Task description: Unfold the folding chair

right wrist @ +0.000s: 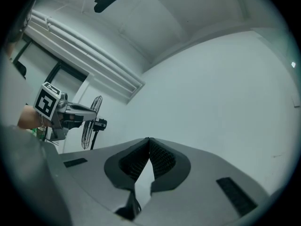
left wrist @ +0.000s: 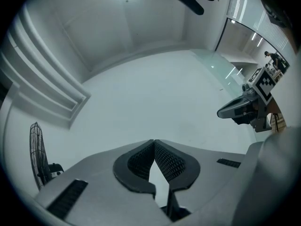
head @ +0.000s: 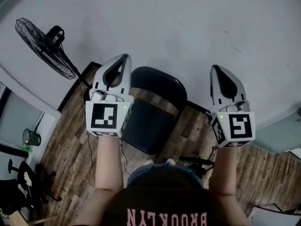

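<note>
Head view: I see the folding chair [head: 153,121] on the wooden floor [head: 70,145] against the wall [head: 188,27], between the left gripper [head: 123,59] and right gripper [head: 216,69]. Each has its jaws pressed together, empty. A fan [head: 44,48] stands left.

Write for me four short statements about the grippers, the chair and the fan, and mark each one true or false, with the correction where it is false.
1. The left gripper and the right gripper both have their jaws together. True.
2. The left gripper holds the chair. False: it holds nothing; the chair is lower down, between the two grippers in the head view.
3. The fan stands on the person's right. False: it is on the left, by the wall.
4. The chair stands on a wood floor. True.
</note>
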{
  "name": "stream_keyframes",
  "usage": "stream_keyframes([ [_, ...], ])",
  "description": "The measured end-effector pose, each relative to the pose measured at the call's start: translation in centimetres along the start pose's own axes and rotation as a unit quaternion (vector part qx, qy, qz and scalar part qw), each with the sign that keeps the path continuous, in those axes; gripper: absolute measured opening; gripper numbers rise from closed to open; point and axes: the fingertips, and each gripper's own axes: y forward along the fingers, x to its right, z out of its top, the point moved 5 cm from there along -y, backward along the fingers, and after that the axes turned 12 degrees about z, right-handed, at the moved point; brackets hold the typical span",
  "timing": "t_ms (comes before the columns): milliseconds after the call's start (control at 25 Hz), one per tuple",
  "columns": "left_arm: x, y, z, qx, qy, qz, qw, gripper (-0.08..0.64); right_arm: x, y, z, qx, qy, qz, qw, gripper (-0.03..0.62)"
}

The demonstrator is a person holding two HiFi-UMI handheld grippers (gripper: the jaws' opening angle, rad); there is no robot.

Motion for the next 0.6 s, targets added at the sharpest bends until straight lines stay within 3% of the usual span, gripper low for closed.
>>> stream_keyframes([
  [600, 0.27, -0.12, -0.08, -0.003, 0.005, -0.020, 0.9998, 0.002, -0.28, -0.20, -0.20, -0.015, -0.015, -0.002, 1.000, 0.000],
])
